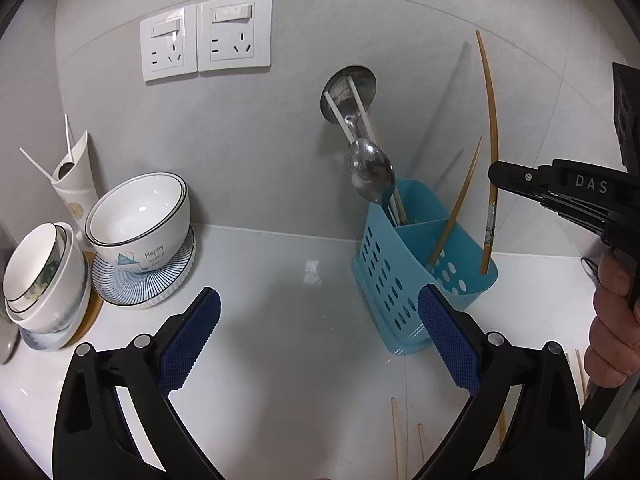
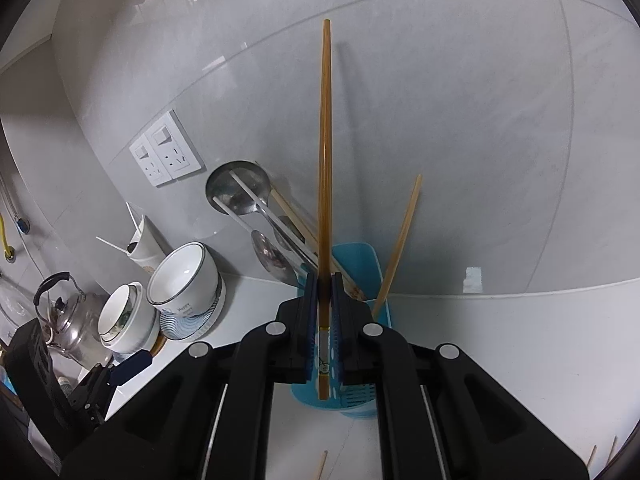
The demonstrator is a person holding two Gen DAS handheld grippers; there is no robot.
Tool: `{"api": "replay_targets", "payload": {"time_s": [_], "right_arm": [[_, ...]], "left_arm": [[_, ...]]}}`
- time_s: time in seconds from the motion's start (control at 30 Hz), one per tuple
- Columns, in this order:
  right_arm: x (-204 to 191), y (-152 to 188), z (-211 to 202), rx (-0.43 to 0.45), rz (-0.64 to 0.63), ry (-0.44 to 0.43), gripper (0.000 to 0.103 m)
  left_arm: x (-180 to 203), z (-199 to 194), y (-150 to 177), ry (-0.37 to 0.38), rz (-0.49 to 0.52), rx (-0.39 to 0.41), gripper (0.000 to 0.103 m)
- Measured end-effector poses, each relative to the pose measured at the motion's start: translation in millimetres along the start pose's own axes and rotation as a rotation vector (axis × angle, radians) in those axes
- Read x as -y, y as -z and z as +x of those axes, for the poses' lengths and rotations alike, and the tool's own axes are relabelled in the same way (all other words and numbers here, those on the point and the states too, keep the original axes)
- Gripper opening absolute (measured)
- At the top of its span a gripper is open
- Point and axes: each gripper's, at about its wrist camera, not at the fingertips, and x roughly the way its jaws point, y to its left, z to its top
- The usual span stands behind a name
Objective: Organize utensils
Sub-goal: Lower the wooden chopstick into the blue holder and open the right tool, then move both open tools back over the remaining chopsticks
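Note:
A blue perforated caddy (image 1: 400, 280) stands against the wall. Its back compartment holds a steel ladle (image 1: 348, 92), a spoon (image 1: 370, 172) and white chopsticks. One brown chopstick (image 1: 456, 216) leans in the front compartment. My right gripper (image 1: 496, 176) is shut on a long brown chopstick (image 1: 490, 120) held upright, with its lower end dipping into that front compartment. The right wrist view shows the pads (image 2: 310, 320) clamping this chopstick (image 2: 325, 140) over the caddy (image 2: 360, 256). My left gripper (image 1: 320, 336) is open and empty, low over the counter just left of the caddy.
Stacked bowls (image 1: 140, 216) on plates and a white holder (image 1: 76, 172) stand at the left by the wall. A kettle (image 2: 68, 316) is further left. Wall sockets (image 1: 208, 36) are above. Loose chopsticks (image 1: 396, 440) lie on the white counter in front. A hand (image 1: 612, 320) holds the right gripper.

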Motion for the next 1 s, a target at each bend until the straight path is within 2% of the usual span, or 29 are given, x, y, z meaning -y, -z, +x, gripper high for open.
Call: {"api": "replay_targets", "payload": {"time_s": [0.47,0.57,0.6,0.73,0.77,0.8,0.93,1.0], "right_arm": [[3.5,15.8,34.7,-0.046,-0.019,0.03,0.007],[5.2,16.5,35.3,-0.046,-0.018,0.034,0.011],[5.8,16.5,34.7,-0.043,-0.019,0.03,0.017],[8.5,15.6,23.0,-0.019,-0.017,0.036,0.053],[10.4,15.4,18.1,-0.012,-0.016,0.032,0.057],[11.2,15.3,13.9,-0.006,-0.019,0.035,0.066],[17.1,17.7,-4.6,0.01,-0.041,0.071,0.083],[21.7,20.3,-13.5,0.014,-0.048,0.094,0.089]], "left_arm": [[-1.3,12.3,7.8,-0.005,-0.003,-0.029,0.097],[-0.3,13.8,8.8,-0.002,-0.002,-0.034,0.097],[0.2,14.1,9.1,-0.002,-0.001,-0.035,0.097],[3.2,14.2,8.3,-0.006,0.005,-0.038,0.097],[3.9,13.9,8.0,-0.007,0.005,-0.038,0.097],[4.3,13.2,7.6,-0.008,0.003,-0.036,0.097],[6.2,12.4,5.0,-0.001,-0.006,-0.036,0.097],[7.9,11.8,3.9,0.005,-0.009,-0.039,0.097]]}}
